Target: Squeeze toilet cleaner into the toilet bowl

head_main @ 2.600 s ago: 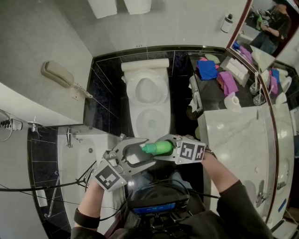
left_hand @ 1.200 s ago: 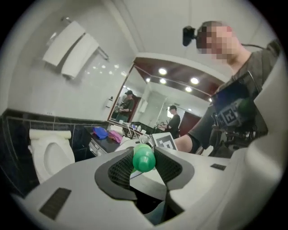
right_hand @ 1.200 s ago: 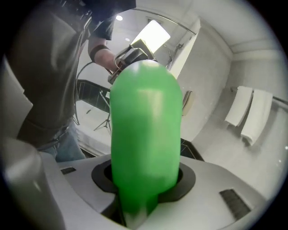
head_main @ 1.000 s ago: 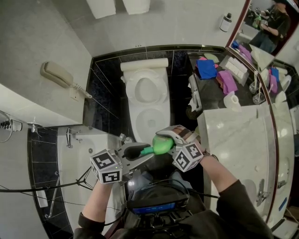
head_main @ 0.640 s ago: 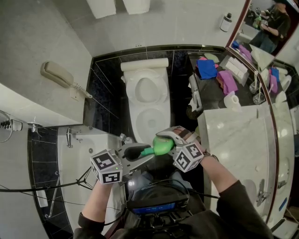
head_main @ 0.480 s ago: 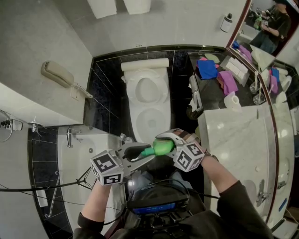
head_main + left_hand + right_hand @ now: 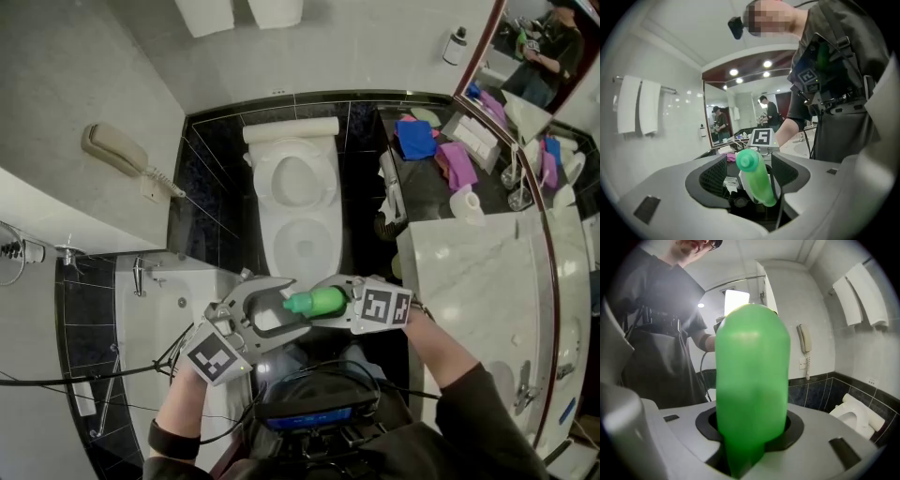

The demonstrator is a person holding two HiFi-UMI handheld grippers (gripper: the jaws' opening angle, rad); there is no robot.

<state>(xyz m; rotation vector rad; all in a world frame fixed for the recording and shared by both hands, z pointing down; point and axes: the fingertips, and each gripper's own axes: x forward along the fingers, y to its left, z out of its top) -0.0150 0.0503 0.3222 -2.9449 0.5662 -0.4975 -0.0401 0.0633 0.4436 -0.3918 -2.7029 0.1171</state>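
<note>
Before toilet [image 7: 298,159] front rim | right gripper [image 7: 330,300]: clamped on bottle [image 7: 317,300] | left gripper [image 7: 281,307]: jaws just opened wide, cap [image 7: 748,160] between, untouched

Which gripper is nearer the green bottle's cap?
Left. The left gripper, jaws just opened, stands around the cap; the right gripper clamps the bottle body behind it.

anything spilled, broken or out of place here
Nothing stands out: no spill shows on the white toilet, and the green plastic cleaner bottle looks intact, cap on, clamped in the right gripper.
</note>
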